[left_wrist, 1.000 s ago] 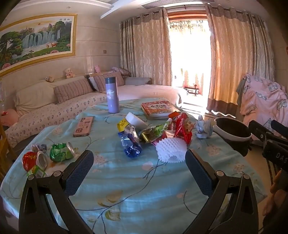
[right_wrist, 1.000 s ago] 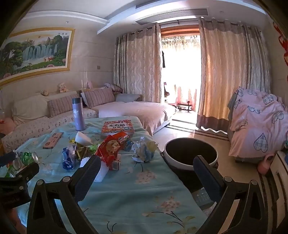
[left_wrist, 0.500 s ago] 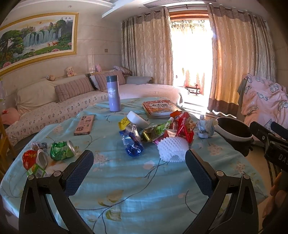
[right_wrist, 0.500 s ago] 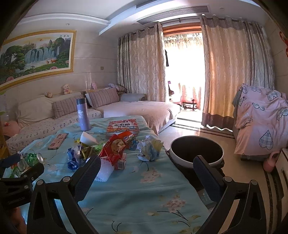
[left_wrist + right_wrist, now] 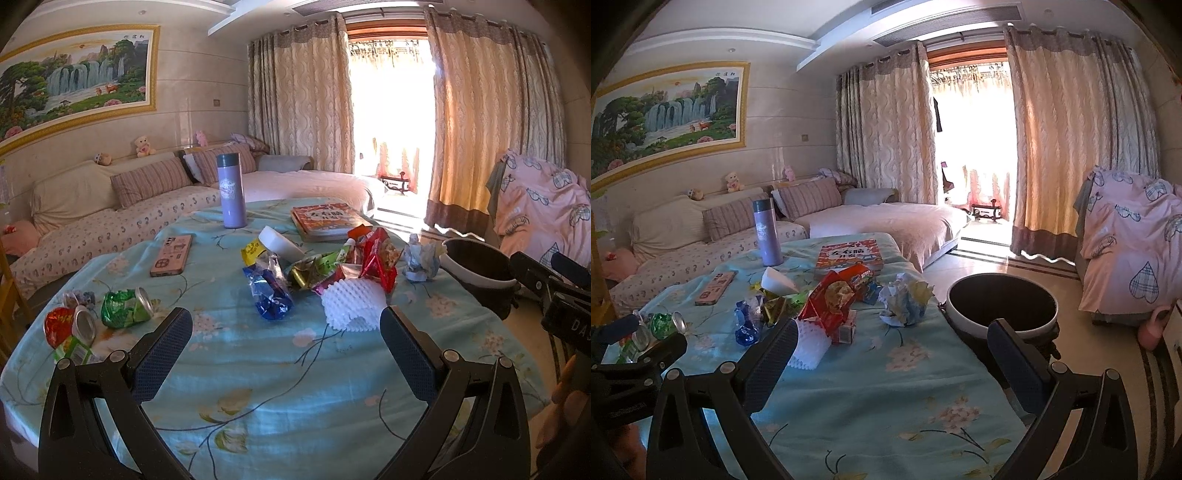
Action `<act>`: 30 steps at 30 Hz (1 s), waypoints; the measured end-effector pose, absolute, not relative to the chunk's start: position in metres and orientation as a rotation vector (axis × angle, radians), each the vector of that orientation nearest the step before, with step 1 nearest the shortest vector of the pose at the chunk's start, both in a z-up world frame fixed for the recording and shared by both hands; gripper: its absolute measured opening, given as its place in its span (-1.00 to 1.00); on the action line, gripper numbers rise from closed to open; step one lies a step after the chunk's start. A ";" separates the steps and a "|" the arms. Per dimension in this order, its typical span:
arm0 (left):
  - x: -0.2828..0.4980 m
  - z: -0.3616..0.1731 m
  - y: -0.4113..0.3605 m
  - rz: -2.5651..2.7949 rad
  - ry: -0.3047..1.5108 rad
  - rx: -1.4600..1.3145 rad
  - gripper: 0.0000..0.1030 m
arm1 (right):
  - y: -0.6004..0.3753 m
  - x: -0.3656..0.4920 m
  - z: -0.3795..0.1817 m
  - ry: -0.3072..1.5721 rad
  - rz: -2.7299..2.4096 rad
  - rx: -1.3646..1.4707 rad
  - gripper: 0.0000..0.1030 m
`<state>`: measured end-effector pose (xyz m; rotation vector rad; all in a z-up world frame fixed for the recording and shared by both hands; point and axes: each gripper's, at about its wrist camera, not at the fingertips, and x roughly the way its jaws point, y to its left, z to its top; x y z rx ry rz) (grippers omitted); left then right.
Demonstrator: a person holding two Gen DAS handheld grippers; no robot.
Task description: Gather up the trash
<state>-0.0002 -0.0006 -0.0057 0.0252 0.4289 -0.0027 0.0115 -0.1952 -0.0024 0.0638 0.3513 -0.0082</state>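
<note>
You can read little here. The right claw's black body shows white letters "DAS", cut off by the frame edge. The red book on the desk carries large Chinese title characters, "左右脑". The painting's inscription is too small to read.

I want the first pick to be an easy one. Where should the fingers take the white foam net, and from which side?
Grip the foam net across its near rolled end, coming from the near table edge, probably with the left gripper. It lies open-ended and soft, nearest the fingers, with bare cloth in front.
</note>
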 end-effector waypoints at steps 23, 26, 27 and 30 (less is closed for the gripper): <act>0.009 -0.013 -0.006 -0.019 0.469 0.011 1.00 | -0.199 0.017 -0.009 0.384 0.032 0.090 1.00; 0.012 -0.016 -0.008 -0.020 0.480 0.010 1.00 | -0.200 0.019 -0.012 0.394 0.040 0.098 1.00; 0.013 -0.017 -0.008 -0.022 0.484 0.010 1.00 | -0.200 0.020 -0.013 0.398 0.042 0.100 1.00; 0.018 -0.018 -0.008 -0.030 0.495 0.012 1.00 | -0.201 0.023 -0.016 0.409 0.053 0.108 1.00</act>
